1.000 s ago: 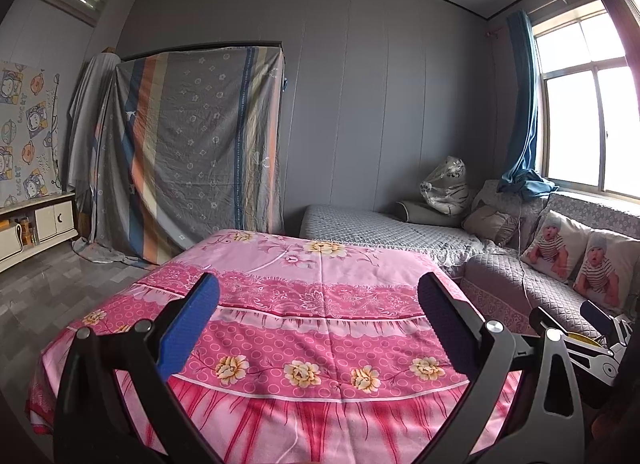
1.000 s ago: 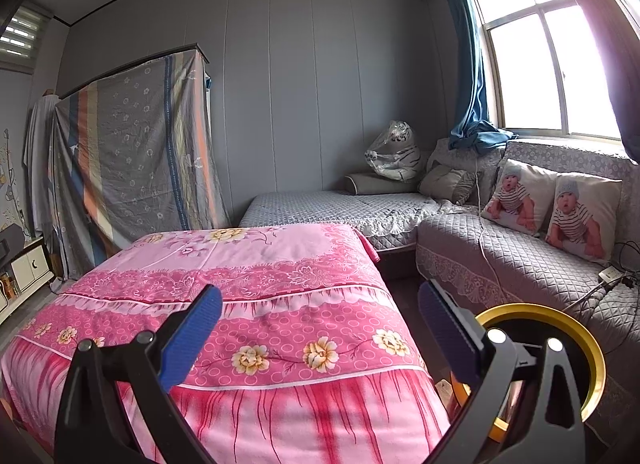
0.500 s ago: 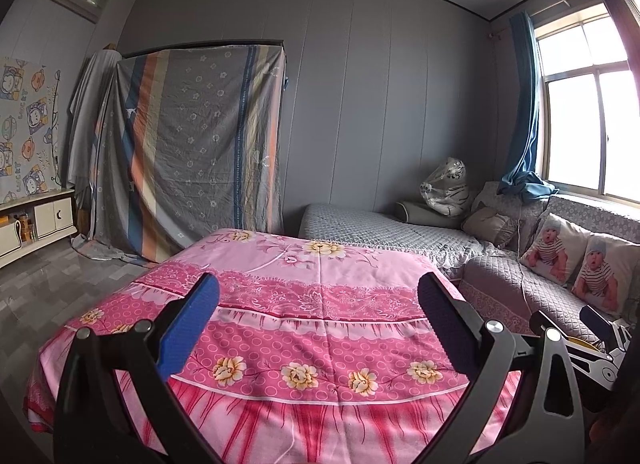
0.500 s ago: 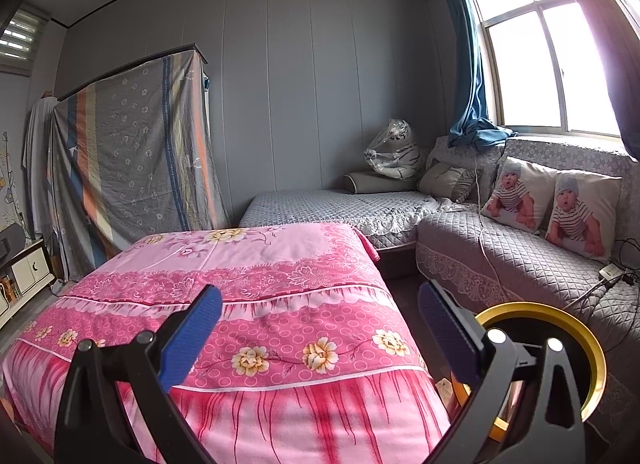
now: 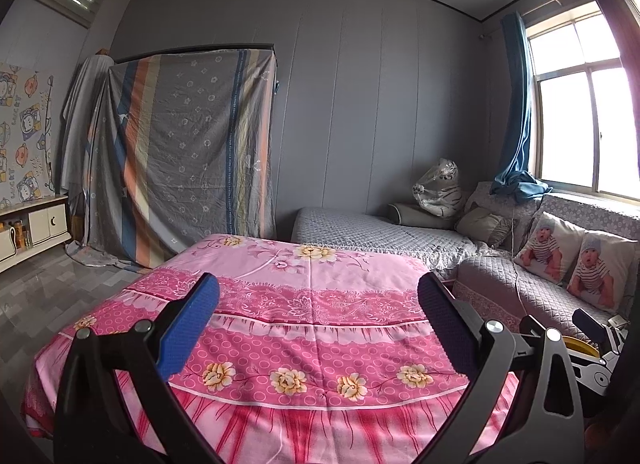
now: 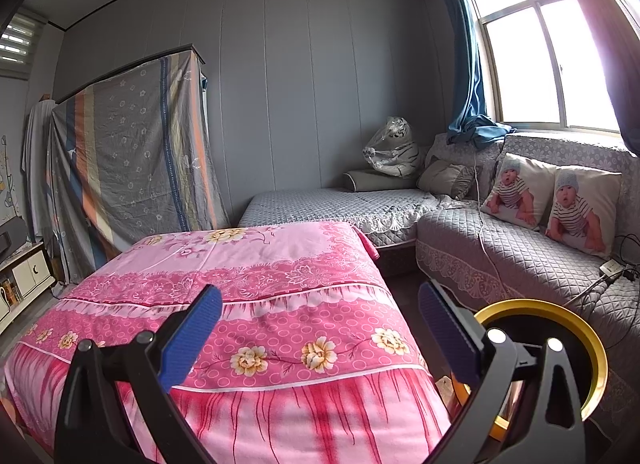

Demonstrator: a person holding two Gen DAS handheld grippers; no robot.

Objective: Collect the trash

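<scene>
Though half-hidden behind right tongs [image 6: 320,298], yellow-rimmed bin [image 6: 536,304].

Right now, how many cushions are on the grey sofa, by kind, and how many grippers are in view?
Baby-print cushions: 2
Plain grey cushions: 1
Grippers, left gripper and right gripper, both open: 2
Total: 5

Two wrist fisheyes, both facing across the bedroom toward the grey back wall.

The left wrist view looks forward between its blue pads [image 5: 188,328], low and close over the pink floral cover [image 5: 312,304], draped wardrobe [image 5: 180,152] left. The right wrist view sits further right, nearer the sofa [image 6: 520,260] and yellow-rimmed bin [image 6: 576,316]. Both share cover, wardrobe, grey bed [image 6: 332,200] and window [image 5: 580,124].
</scene>
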